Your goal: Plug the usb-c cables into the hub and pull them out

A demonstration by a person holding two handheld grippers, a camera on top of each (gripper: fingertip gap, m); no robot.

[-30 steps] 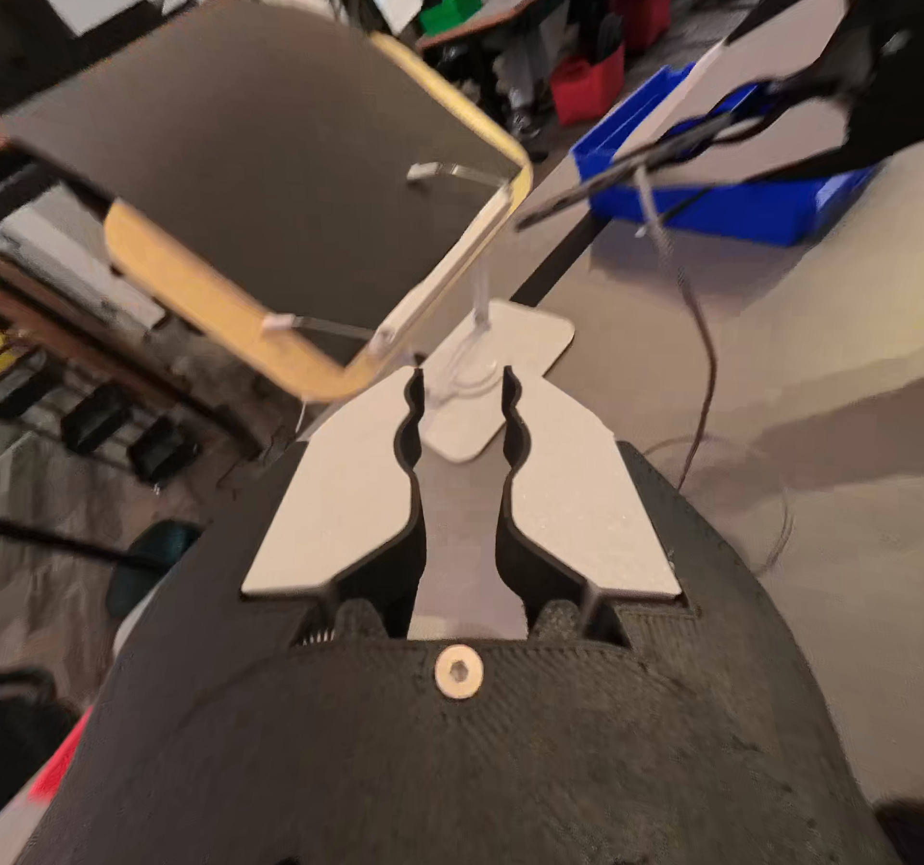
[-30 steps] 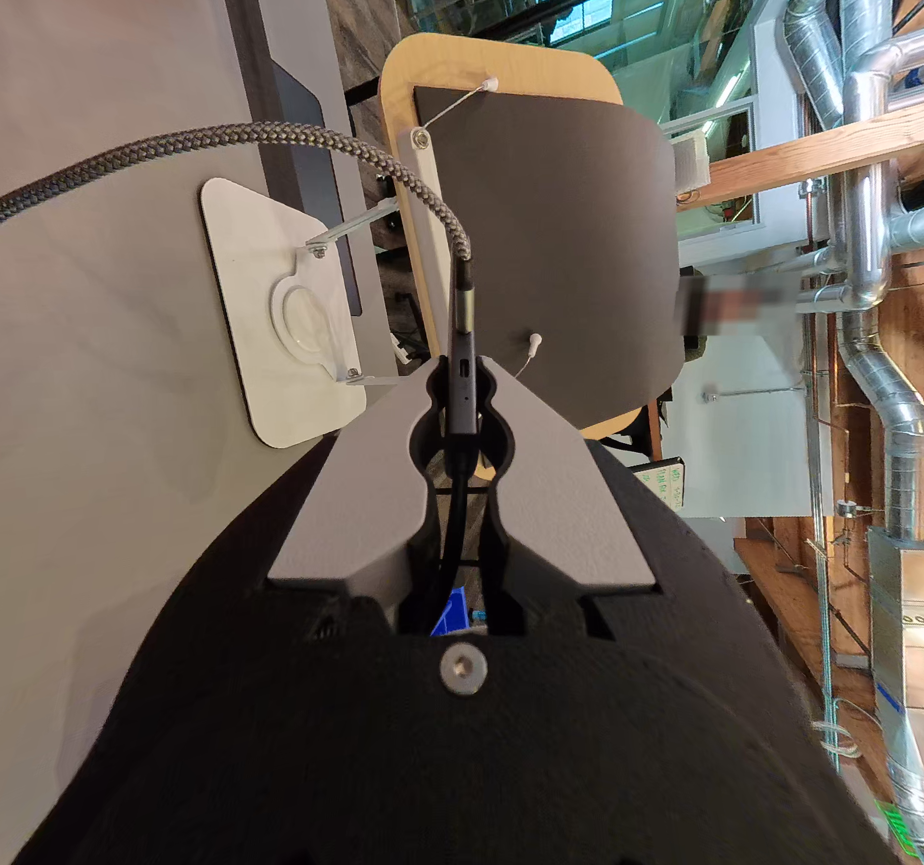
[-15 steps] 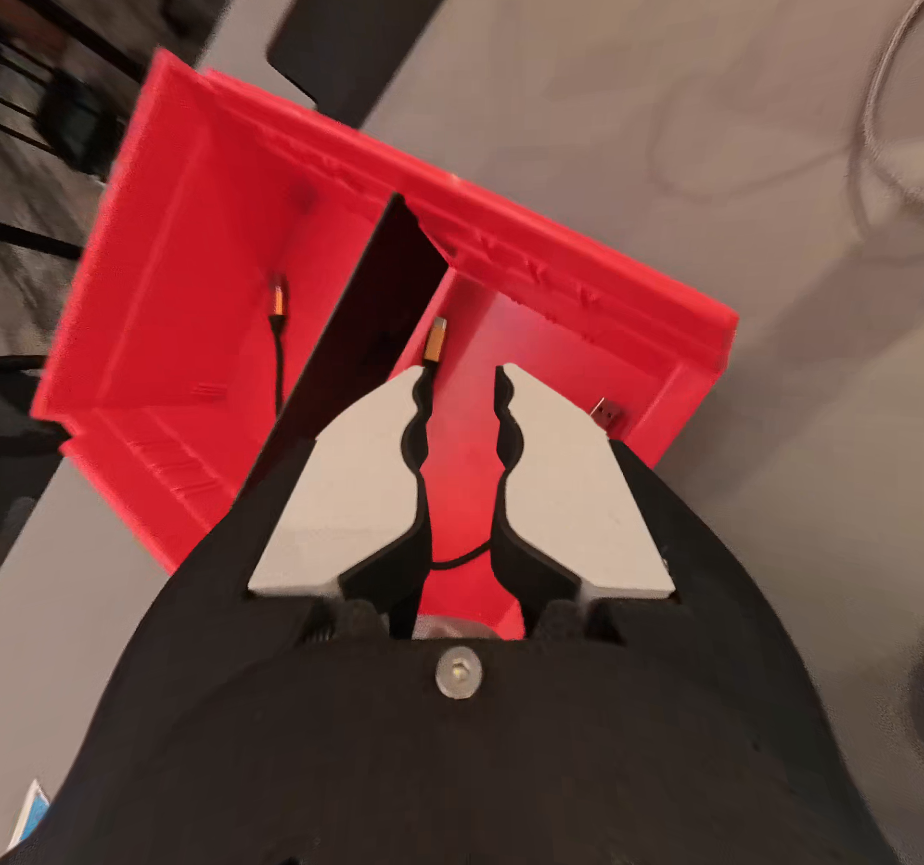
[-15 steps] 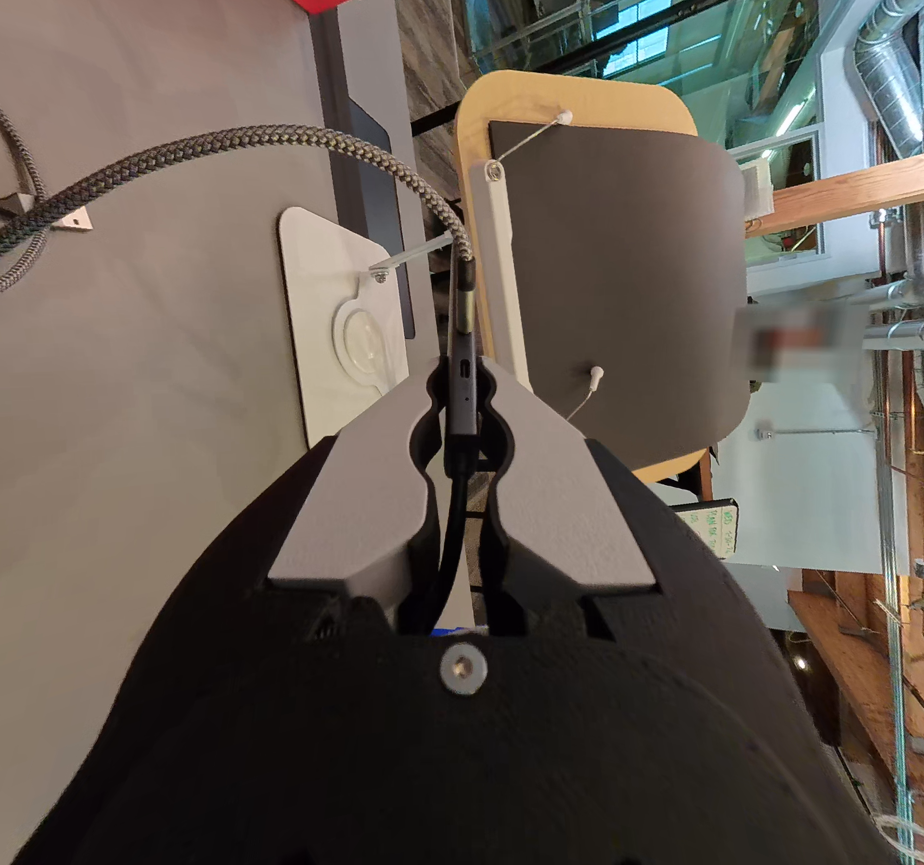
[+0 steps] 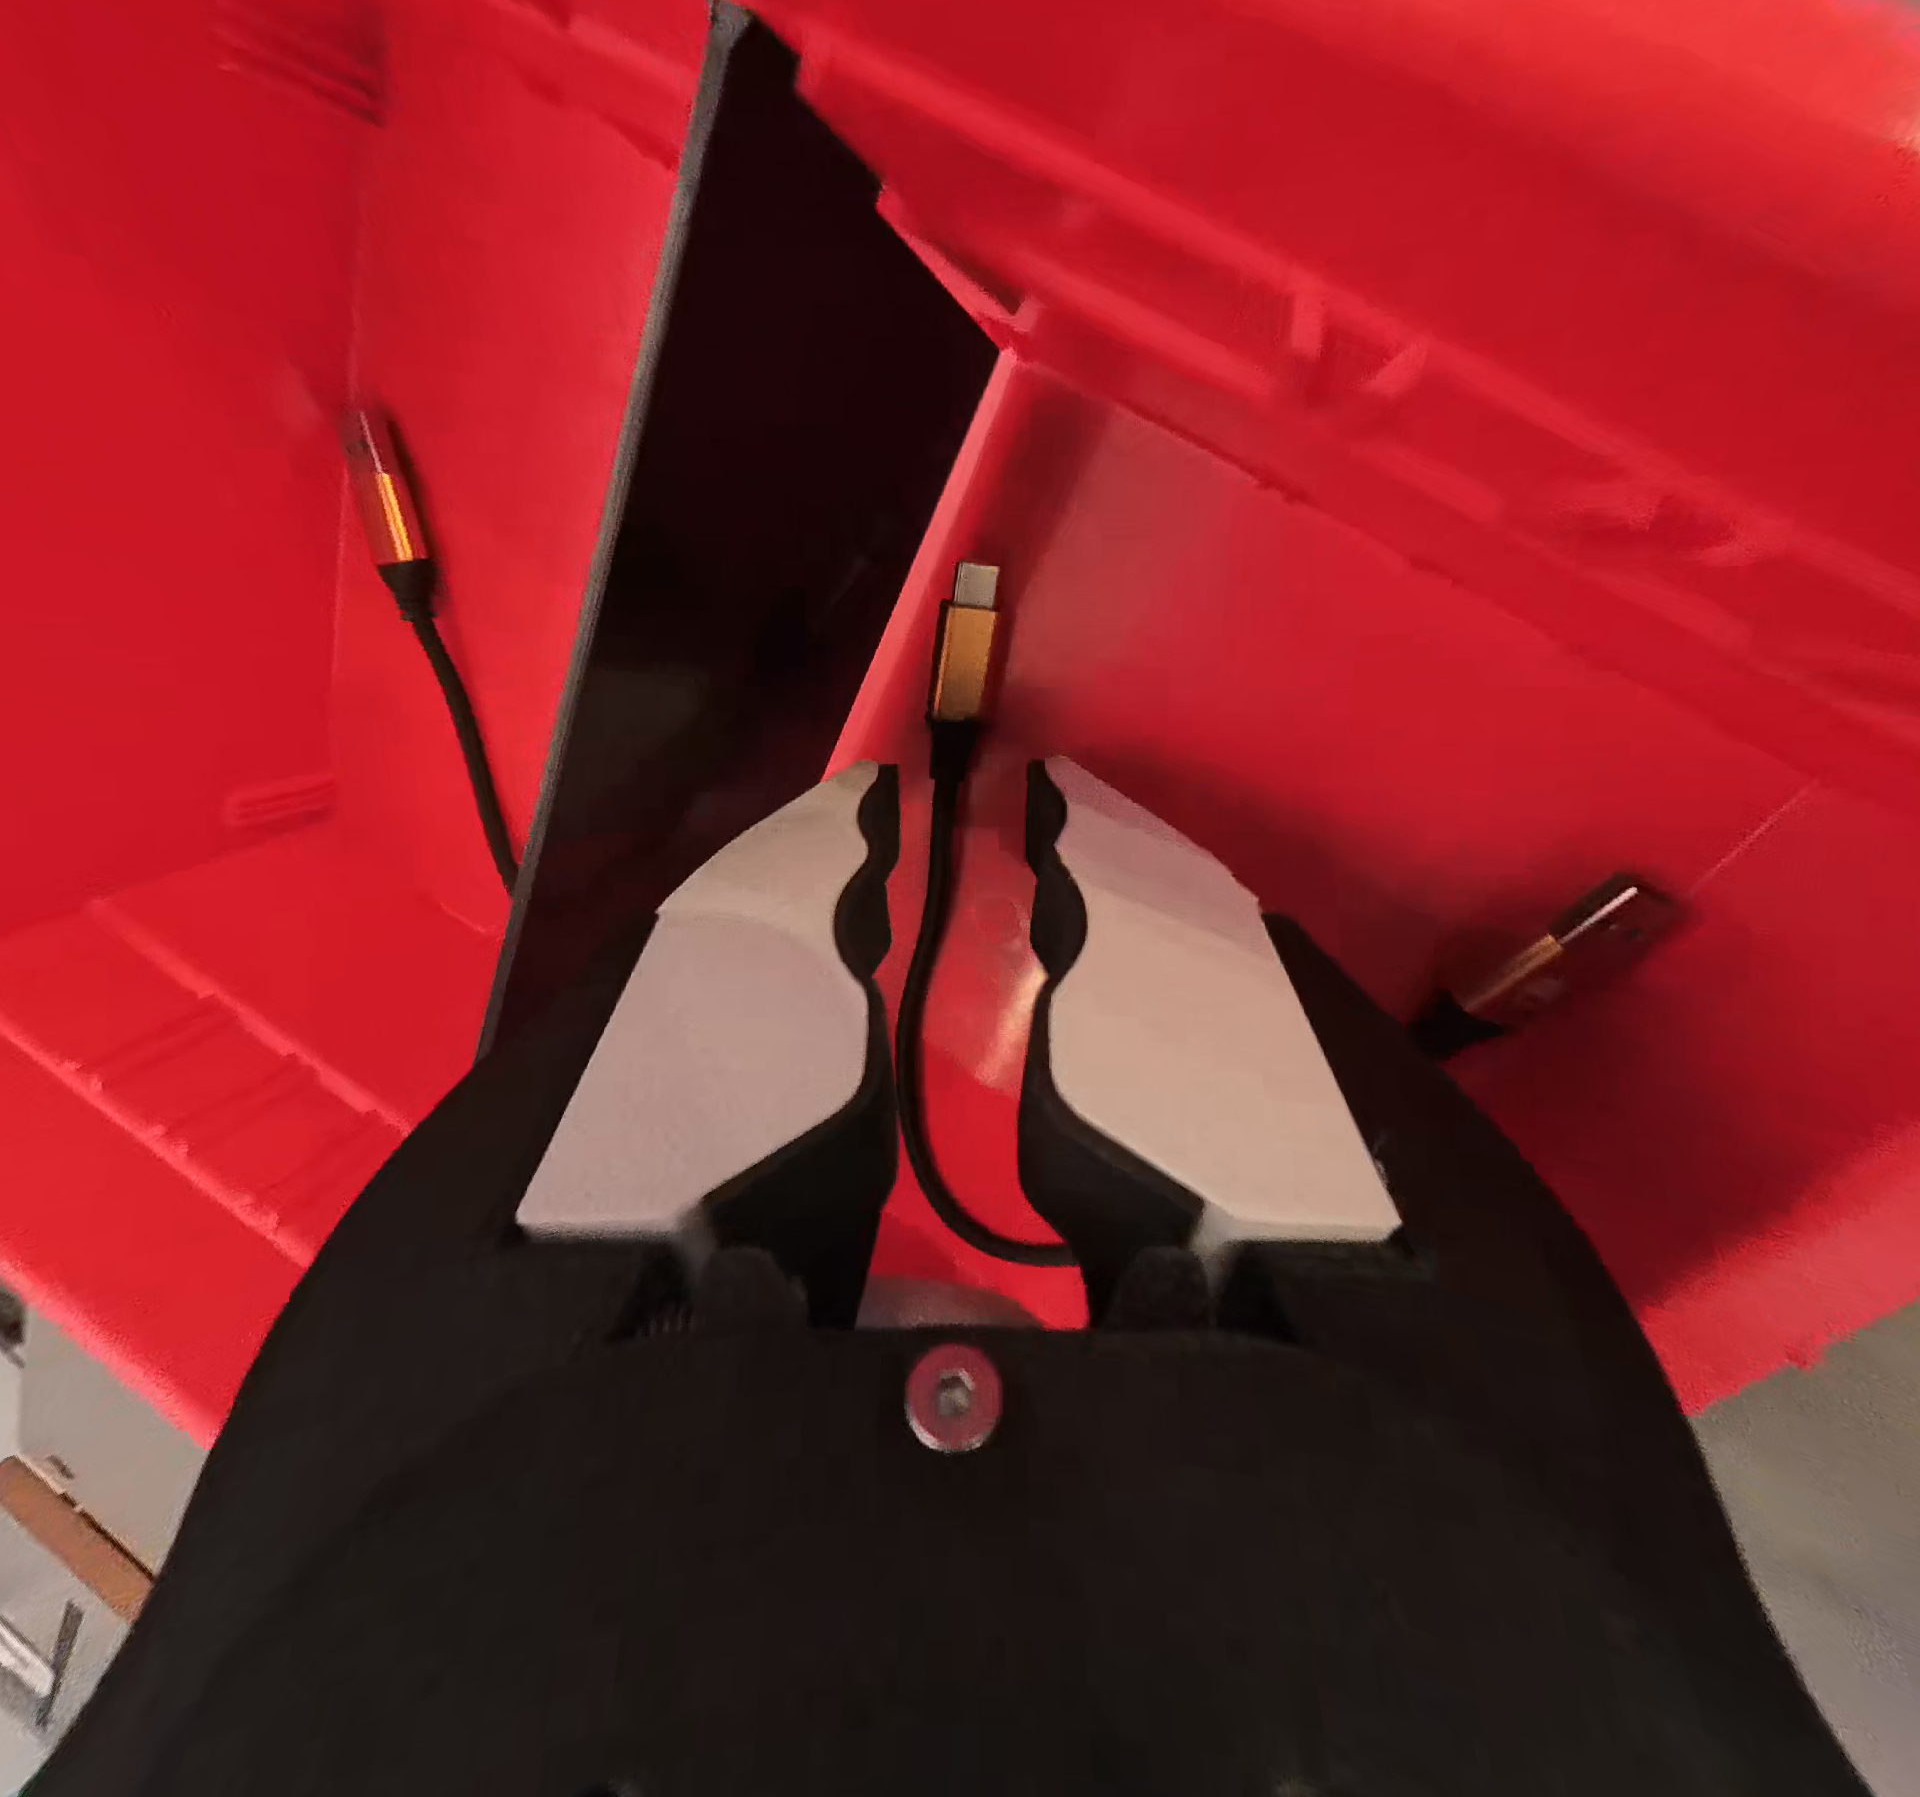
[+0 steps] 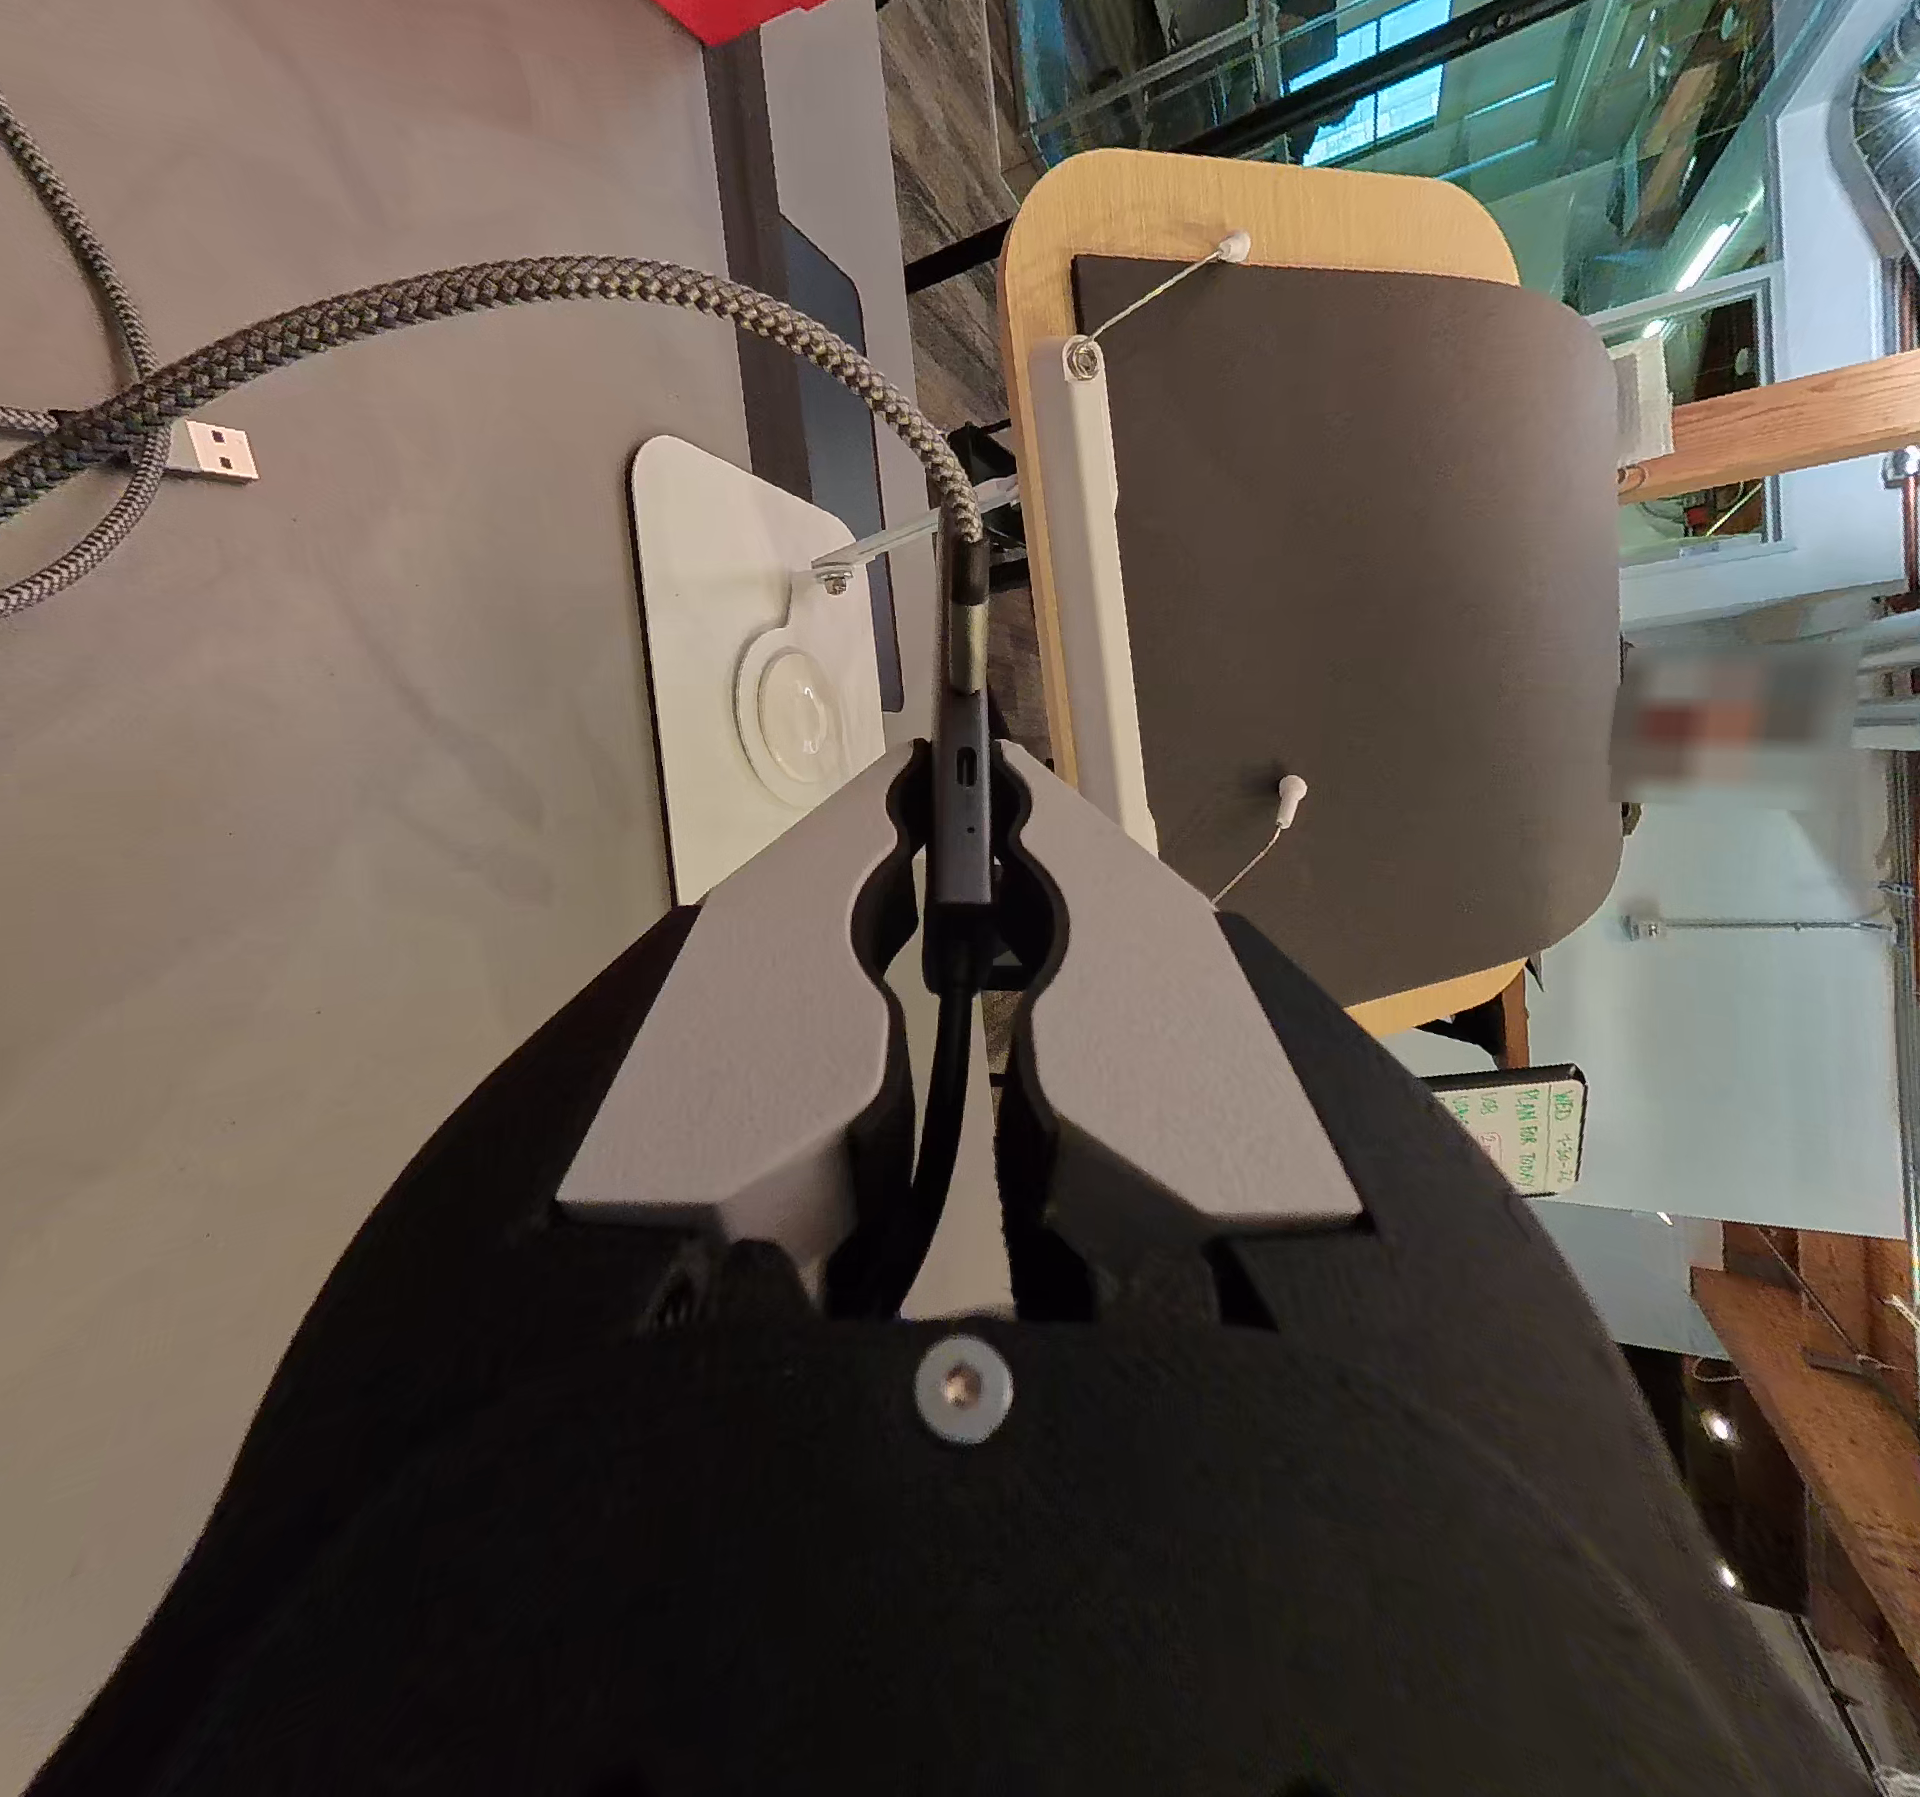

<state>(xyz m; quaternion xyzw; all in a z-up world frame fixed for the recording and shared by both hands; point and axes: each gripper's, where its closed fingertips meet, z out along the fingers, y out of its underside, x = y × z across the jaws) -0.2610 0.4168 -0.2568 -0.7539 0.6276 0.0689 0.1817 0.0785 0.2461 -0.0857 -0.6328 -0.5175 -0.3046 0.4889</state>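
- My left gripper [image 5: 961, 791] sits inside the red bin [image 5: 1403, 220], jaws apart.
- A thin black cable [image 5: 920, 978] runs up between my fingers without touching them, ending in an orange-sleeved USB-C plug [image 5: 968, 648] just past the tips.
- A black divider [image 5: 748, 500] splits the bin; left of it lies a second orange plug [image 5: 390, 511].
- A third connector [image 5: 1558, 952] lies to my right.
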